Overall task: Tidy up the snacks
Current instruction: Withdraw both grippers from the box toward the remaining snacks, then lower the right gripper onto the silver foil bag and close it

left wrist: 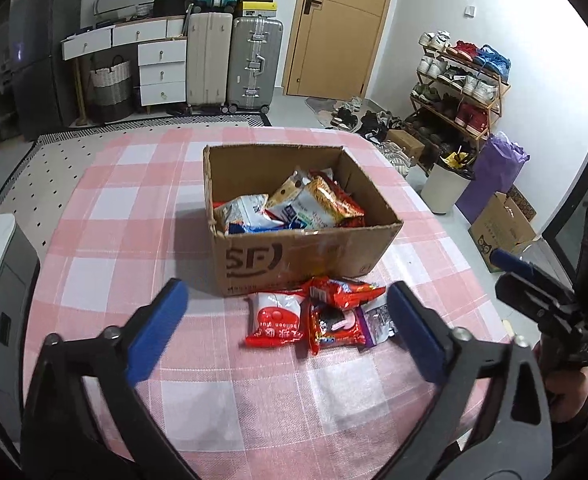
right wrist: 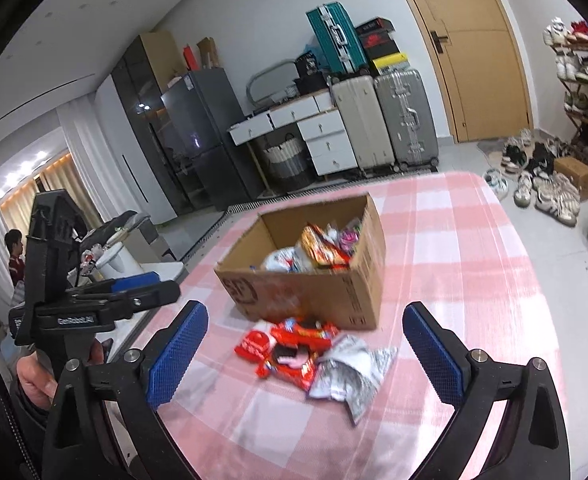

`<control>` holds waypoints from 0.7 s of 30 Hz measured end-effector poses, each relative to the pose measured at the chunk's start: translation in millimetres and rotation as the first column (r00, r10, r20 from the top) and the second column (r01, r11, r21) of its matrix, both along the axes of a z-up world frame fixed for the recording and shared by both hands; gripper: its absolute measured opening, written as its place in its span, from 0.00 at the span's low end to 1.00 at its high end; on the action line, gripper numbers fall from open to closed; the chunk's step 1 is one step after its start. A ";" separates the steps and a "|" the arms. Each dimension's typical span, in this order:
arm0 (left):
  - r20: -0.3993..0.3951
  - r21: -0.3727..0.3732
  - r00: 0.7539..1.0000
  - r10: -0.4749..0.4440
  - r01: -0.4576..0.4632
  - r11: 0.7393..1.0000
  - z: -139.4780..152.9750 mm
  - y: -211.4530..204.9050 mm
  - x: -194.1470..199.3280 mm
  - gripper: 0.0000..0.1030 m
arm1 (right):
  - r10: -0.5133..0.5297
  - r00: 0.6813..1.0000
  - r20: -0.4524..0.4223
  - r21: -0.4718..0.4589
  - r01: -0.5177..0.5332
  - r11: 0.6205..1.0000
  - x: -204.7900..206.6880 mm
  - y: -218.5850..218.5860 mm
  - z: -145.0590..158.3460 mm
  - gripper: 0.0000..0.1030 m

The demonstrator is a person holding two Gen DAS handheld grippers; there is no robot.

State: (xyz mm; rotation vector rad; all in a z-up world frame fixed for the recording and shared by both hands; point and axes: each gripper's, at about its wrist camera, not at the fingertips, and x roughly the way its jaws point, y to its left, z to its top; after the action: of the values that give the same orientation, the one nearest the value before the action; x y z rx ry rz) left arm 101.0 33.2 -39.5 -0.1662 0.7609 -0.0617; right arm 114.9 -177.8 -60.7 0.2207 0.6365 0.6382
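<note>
An open cardboard box [left wrist: 294, 258] [right wrist: 357, 292] stands on the pink checked tablecloth, with several snack packets [left wrist: 294, 206] [right wrist: 317, 252] inside. In front of it lies a small pile: a red and white packet [left wrist: 274, 318] [right wrist: 254, 346], red packets [left wrist: 343, 290] [right wrist: 301, 334] and a silver packet [left wrist: 379, 318] [right wrist: 347, 374]. My left gripper [left wrist: 286, 332] is open above the cloth, short of the pile, nothing between its blue pads. My right gripper [right wrist: 305, 356] is open too, the pile lying beyond its fingers. Each gripper shows at the edge of the other's view.
The table [left wrist: 114, 208] drops off at the right [right wrist: 533, 280]. Beyond it are suitcases [left wrist: 234, 60], white drawers [left wrist: 160, 72], a door [left wrist: 345, 28], a shoe rack [left wrist: 459, 80], a bin [left wrist: 447, 186] and a carton on the floor [left wrist: 501, 228]. A person [right wrist: 14, 256] is far left.
</note>
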 end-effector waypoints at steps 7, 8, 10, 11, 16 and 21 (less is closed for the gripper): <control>-0.050 -0.010 0.999 -0.002 0.002 1.000 -33.6 -1.8 6.5 0.99 | -0.007 0.998 -0.069 -0.030 0.005 1.000 7.6 3.0 -37.4 0.97; -0.062 -0.012 0.998 -0.008 0.007 1.000 -40.8 -2.5 8.2 0.99 | -0.006 0.996 -0.090 -0.031 0.004 1.000 10.5 3.8 -45.5 0.97; -0.080 -0.008 0.997 -0.009 0.008 1.000 -52.0 -4.2 12.3 0.99 | -0.010 0.991 -0.130 -0.032 0.006 0.999 17.6 5.6 -57.9 0.97; -0.088 -0.008 0.996 -0.012 0.011 1.000 -57.9 -4.2 14.3 0.99 | -0.012 0.990 -0.143 -0.032 0.007 0.999 20.2 5.8 -62.5 0.97; -0.135 -0.032 0.990 -0.031 0.027 0.999 -87.4 -2.7 28.8 0.99 | -0.020 0.980 -0.200 -0.042 0.012 0.999 35.0 10.2 -90.6 0.97; -0.185 -0.067 0.982 -0.041 0.029 0.997 -114.3 0.2 41.0 0.99 | -0.022 0.968 -0.248 -0.062 0.007 0.998 52.4 19.7 -111.3 0.97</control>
State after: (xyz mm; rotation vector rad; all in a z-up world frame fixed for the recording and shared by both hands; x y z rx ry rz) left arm 142.0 33.4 -153.8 -0.2219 0.9492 -0.1056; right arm 167.3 -158.1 -172.0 0.2508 0.8942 0.5808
